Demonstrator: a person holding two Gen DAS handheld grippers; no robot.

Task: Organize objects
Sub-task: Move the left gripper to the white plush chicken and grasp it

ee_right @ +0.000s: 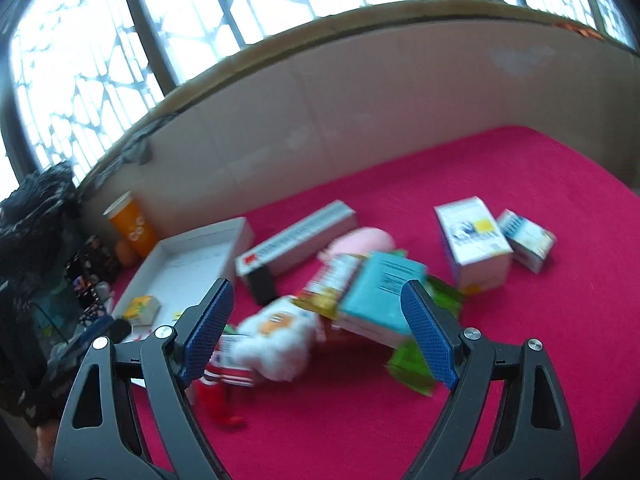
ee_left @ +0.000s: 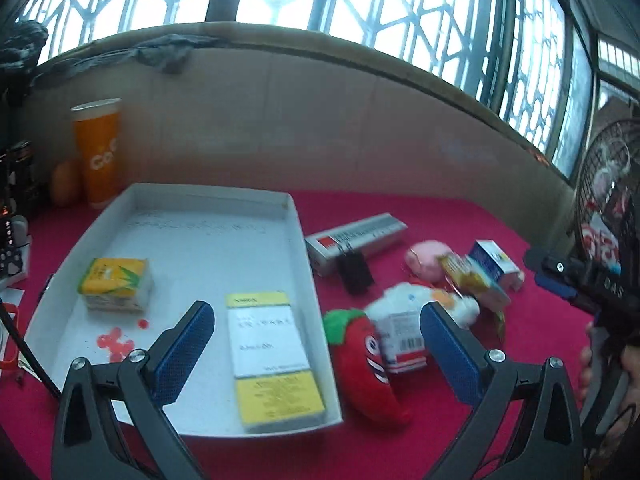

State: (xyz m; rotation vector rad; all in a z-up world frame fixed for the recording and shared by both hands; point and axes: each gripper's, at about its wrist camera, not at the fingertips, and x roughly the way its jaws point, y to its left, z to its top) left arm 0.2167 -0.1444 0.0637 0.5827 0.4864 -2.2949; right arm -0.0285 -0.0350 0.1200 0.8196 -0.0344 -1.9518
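**Tray half filled, the pile waiting beside it**

The left gripper is hovering wide open and holding nothing, straddling the near right wall of the white tray — one finger over the tray floor, the other over the loose items outside. The yellow-and-white box is already lying flat inside against that wall, and the small yellow carton is sitting further back, leaving the middle free, probably for what is yet to come.

The right gripper is also gaping empty, hanging above the heap on the red cloth: the teal box is leaning across a green packet, with the white plush just beside it — likely the next pick. The red chilli plush is lying just beside the tray's outer wall.
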